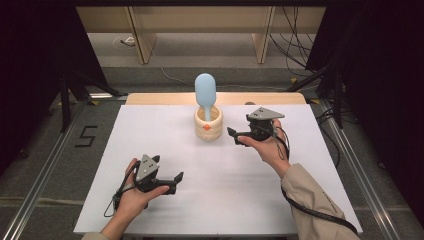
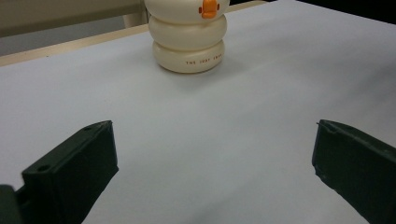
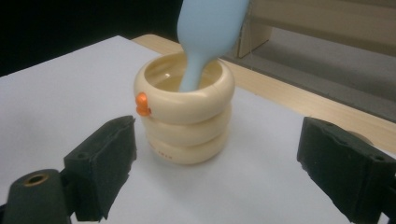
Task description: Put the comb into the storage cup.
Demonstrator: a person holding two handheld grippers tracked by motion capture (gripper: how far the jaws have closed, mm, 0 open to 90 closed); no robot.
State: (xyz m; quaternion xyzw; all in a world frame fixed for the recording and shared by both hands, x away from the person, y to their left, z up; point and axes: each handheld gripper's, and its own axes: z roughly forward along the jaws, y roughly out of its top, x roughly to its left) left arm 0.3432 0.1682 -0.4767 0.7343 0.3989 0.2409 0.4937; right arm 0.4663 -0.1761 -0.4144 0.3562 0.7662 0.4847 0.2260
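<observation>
- Three stacked cream rings form the holder (image 1: 208, 125), orange knob in front, with a pale blue utensil (image 1: 205, 90) standing inside.
- Right gripper (image 1: 235, 136) held level beside it, jaws spread, empty.
- Left gripper (image 1: 175, 182) low near the table (image 1: 150, 130), spread, empty.

Left tool (image 1: 176, 179) and right tool (image 1: 234, 135) both gape, empty.

**Room and surroundings**

White tabletop (image 1: 165, 200) with a pale wooden edge (image 1: 165, 98) at the far side; grey floor (image 1: 45, 165) marked with a black "5" (image 1: 86, 136); metal rails (image 1: 37, 187) to both sides; black cables (image 1: 292, 42) trailing behind; light wooden furniture legs (image 1: 142, 40) at back; dark surroundings.
</observation>
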